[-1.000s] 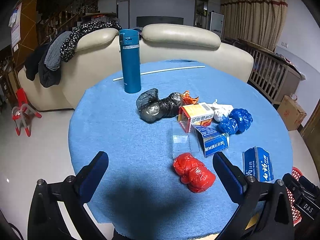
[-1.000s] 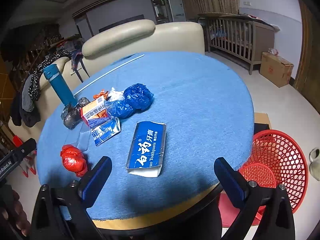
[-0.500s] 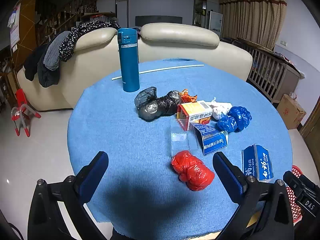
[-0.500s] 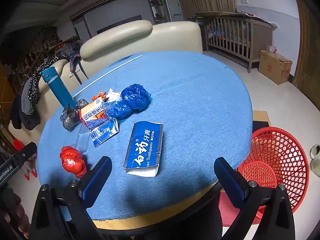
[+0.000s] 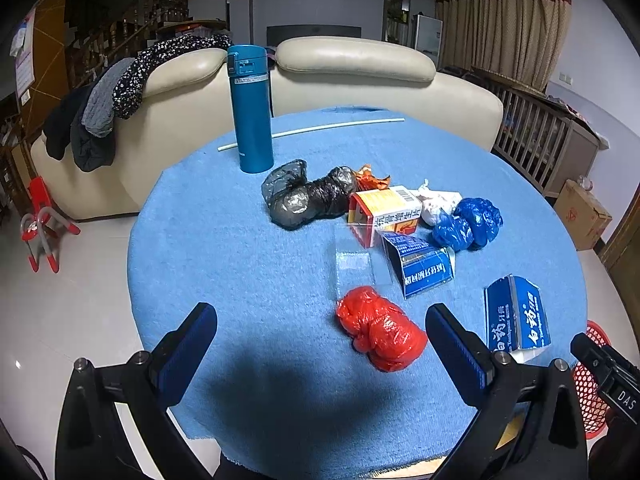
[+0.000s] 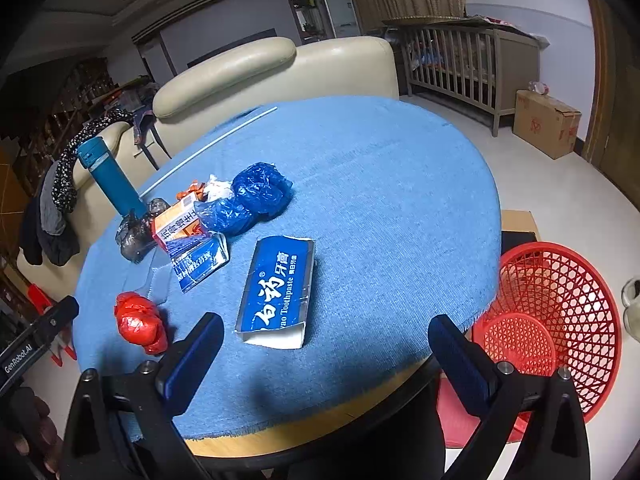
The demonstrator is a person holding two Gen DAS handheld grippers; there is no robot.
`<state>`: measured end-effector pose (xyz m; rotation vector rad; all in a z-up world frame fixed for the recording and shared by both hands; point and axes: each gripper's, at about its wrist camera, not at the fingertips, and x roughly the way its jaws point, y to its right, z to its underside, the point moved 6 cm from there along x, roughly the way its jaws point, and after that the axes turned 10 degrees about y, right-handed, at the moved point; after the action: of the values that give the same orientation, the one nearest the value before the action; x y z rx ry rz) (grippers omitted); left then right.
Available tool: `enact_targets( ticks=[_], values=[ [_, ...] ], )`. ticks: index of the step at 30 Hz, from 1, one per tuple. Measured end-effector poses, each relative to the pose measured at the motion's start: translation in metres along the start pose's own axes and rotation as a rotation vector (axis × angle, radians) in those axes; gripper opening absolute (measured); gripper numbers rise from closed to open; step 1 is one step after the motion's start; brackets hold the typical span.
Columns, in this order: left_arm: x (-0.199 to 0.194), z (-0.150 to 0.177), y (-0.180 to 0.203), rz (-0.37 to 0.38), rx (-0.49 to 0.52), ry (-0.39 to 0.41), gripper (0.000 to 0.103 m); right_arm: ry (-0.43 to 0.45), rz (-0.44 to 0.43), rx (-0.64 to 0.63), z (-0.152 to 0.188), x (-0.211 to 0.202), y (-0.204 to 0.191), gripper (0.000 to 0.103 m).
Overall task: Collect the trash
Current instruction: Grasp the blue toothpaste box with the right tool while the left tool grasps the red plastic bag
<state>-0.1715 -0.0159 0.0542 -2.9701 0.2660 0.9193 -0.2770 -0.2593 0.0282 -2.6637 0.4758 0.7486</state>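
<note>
The red bag wad (image 5: 380,330) lies on the bench (image 5: 240,264) at 1 o'clock from my left gripper (image 5: 320,344), whose jaws stand apart and empty. I judge it light, soft and slippery, so I would clamp across its bulk. My right gripper (image 6: 324,354) is likewise spread and empty, the toothpaste box (image 6: 280,292) at 11 o'clock.

Somebody's living room, pretty clearly a home.

There's a cream leather sofa (image 5: 352,80) with clothes (image 5: 120,92) dumped over the back, heavy curtains (image 5: 504,20), a wooden staircase (image 5: 116,44) on the left and a baby crib (image 6: 460,60) by the wall. A round table (image 6: 380,184) under a blue cloth sits up against the sofa, with a cardboard box (image 6: 546,124) on the tiled floor.
</note>
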Motion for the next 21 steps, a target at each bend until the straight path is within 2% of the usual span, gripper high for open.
enact_targets(
  ticks=[21],
  values=[
    [0.021,0.023,0.014,0.026,0.015,-0.063,0.103,-0.042,0.006,-0.025,0.011,0.019,0.0,0.103]
  ],
)
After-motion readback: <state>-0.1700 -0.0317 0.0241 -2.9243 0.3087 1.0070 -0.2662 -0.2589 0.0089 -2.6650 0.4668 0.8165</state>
